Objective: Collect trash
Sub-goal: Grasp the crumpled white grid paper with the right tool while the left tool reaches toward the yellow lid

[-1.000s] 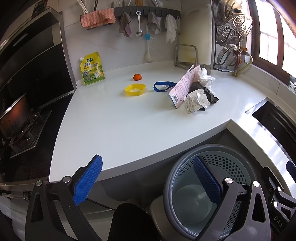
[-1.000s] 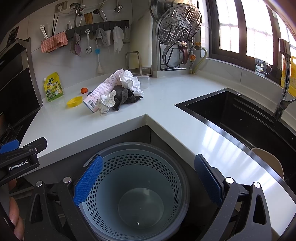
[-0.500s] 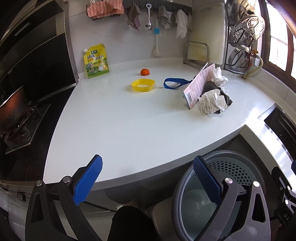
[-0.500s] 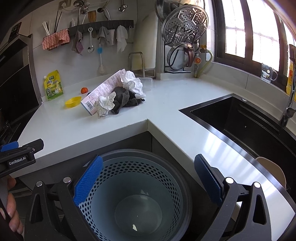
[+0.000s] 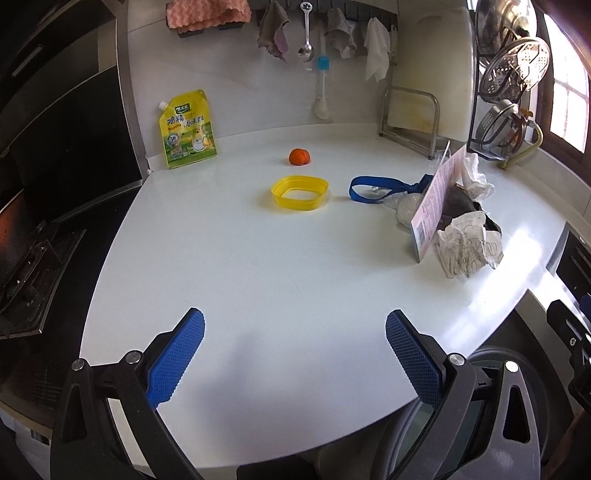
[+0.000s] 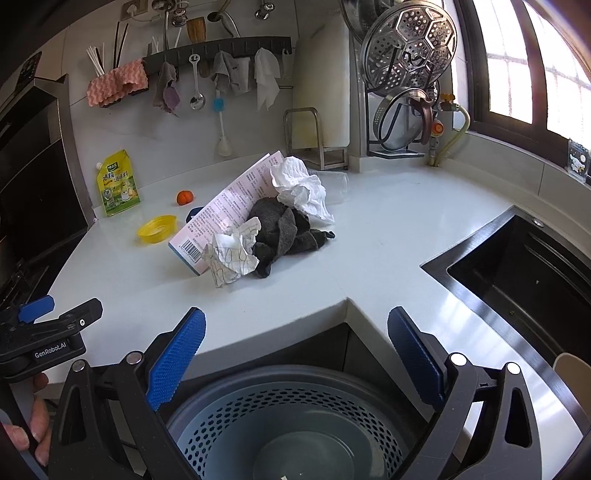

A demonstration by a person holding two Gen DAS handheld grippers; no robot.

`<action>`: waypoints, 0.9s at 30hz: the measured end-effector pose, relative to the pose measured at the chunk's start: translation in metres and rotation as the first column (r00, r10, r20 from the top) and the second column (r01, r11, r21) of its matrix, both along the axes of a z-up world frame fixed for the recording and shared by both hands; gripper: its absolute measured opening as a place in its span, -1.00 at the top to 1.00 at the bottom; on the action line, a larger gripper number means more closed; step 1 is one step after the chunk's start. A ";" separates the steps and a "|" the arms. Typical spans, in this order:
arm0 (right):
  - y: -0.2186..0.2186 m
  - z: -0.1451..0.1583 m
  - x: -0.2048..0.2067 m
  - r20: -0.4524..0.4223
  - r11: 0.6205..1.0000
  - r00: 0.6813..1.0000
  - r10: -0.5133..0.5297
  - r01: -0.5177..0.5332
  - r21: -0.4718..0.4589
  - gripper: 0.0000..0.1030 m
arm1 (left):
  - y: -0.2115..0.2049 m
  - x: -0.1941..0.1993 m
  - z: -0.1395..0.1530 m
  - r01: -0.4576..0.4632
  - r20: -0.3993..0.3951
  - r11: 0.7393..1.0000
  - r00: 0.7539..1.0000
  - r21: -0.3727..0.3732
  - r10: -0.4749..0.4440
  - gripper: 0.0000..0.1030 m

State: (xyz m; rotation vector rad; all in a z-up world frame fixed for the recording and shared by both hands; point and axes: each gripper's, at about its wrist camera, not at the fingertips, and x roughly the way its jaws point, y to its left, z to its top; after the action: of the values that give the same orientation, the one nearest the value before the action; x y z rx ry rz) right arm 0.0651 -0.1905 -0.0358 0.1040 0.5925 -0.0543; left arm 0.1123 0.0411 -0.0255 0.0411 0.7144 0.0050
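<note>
Fingers (image 5: 173,363) of our left gripper (image 5: 293,354), spread and empty, have risen from the bin (image 6: 288,417) over the counter (image 5: 258,280); right gripper (image 6: 295,356) gapes too, trash pile (image 6: 258,229) untouched.

A yellow seasoning pouch (image 5: 188,129) stands against the tiled wall at the back of the white table (image 5: 240,277). Above it a rail holds a pink cloth (image 5: 207,13), a ladle (image 5: 306,33) and rags. A black sink (image 6: 524,269) lies right, below a steamer rack (image 6: 410,48).
</note>
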 end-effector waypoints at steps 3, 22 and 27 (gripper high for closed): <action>0.008 -0.003 0.019 0.000 1.000 1.000 -0.005 0.005 -0.011 -0.83 | 0.009 0.015 0.001 -0.010 -0.003 1.000 1.000 -0.009 0.010 -0.88; 0.057 -0.018 0.093 -0.022 0.992 1.000 0.004 -0.007 -0.129 -0.81 | 0.025 0.055 -0.008 -0.017 -0.016 1.000 1.000 -0.026 0.017 -0.88; 0.063 -0.022 0.102 -0.064 0.988 0.997 0.029 -0.039 -0.151 -0.06 | 0.029 0.062 -0.003 -0.021 -0.014 0.998 1.000 -0.055 0.020 -0.88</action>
State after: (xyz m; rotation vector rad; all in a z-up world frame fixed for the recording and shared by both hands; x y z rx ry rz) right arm 0.1674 -0.1271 -0.0581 -0.0567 0.6500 -0.0698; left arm 0.1738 0.0697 -0.0286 -0.0192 0.7276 0.0044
